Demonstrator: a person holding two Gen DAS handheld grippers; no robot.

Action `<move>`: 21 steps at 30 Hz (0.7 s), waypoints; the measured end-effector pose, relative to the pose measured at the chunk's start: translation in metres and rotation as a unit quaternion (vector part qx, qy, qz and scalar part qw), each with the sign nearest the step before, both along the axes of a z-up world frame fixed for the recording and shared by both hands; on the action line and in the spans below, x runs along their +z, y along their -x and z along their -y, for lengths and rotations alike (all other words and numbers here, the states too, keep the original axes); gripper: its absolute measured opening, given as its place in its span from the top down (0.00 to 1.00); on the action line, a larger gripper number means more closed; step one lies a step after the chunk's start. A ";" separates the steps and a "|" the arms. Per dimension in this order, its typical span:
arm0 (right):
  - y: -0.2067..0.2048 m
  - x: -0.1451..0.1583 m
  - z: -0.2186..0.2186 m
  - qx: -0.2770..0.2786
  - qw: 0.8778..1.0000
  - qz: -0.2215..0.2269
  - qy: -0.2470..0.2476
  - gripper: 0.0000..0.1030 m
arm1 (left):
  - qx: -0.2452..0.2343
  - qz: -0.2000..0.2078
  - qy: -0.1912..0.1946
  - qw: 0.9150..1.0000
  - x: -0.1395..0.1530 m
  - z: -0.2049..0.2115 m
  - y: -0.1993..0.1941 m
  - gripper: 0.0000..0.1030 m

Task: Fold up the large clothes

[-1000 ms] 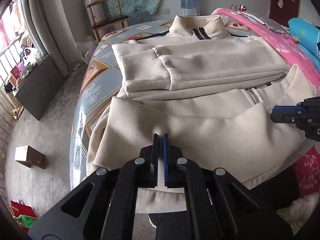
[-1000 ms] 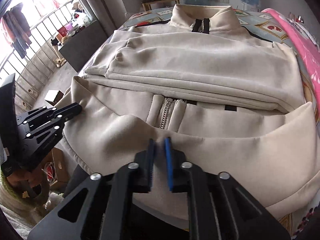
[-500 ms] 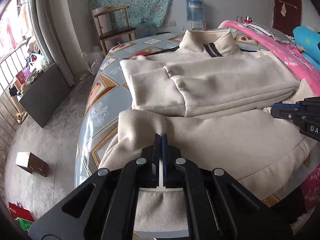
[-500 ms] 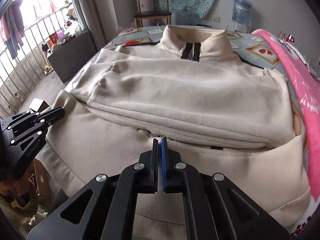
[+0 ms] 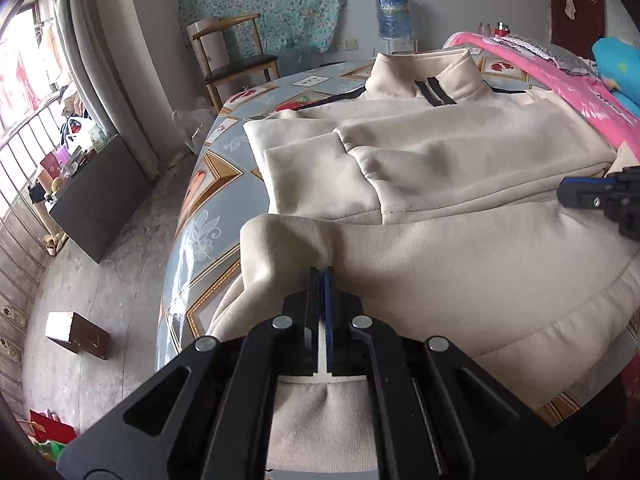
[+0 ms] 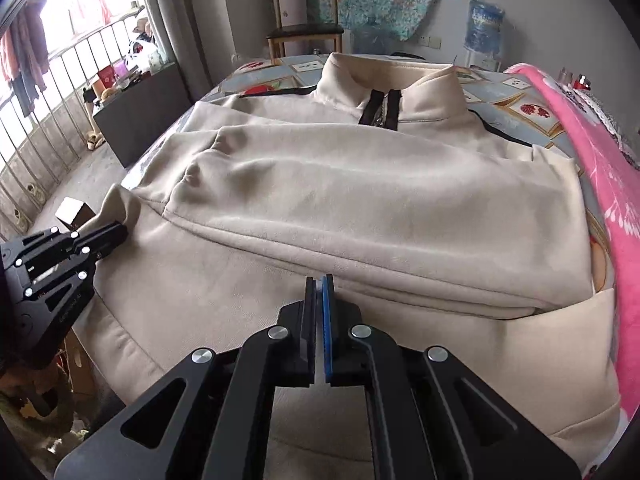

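Bedroom w/ a bed under a blue-and-gold patterned cover, concrete floor to its left. Cream zip jacket lies spread across the bed, collar toward the far edge, sleeves folded across the chest, lower hem part doubled up over the near edge. Left gripper has its jaws pressed together on a fold of the jacket's hem near the bed's left edge, fabric bunching up just ahead of the tips; right gripper likewise clamped shut on the hem fabric further right, tips close to the folded sleeve's lower seam. Each gripper shows in the other's view, well apart. Pink blanket runs along the bed's right edge, touching the jacket's side; a turquoise item sits beyond it, prob. a pillow, too cropped to tell. Past the far edge: wooden chair, water bottle on a dispenser, floral cloth on the wall. Left side: dark cabinet by the barred window, cardboard box on the floor.
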State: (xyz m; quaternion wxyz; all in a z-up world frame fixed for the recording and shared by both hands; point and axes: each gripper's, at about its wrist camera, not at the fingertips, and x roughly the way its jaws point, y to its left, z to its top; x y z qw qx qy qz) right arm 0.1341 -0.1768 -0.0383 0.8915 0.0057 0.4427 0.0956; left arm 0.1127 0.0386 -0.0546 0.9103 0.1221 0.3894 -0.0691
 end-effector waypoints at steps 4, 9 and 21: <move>0.010 0.021 0.007 0.034 0.995 0.006 -0.095 0.97 | 0.001 0.001 -0.005 1.000 -0.002 0.002 0.002 0.98; 0.004 -0.013 -0.031 0.082 0.992 -0.038 -0.086 0.97 | 0.000 -0.010 0.023 1.000 0.001 -0.007 -0.003 0.95; -0.005 -0.036 -0.011 0.059 0.982 -0.056 -0.168 0.97 | 0.070 -0.014 0.248 0.966 0.052 -0.106 -0.001 0.95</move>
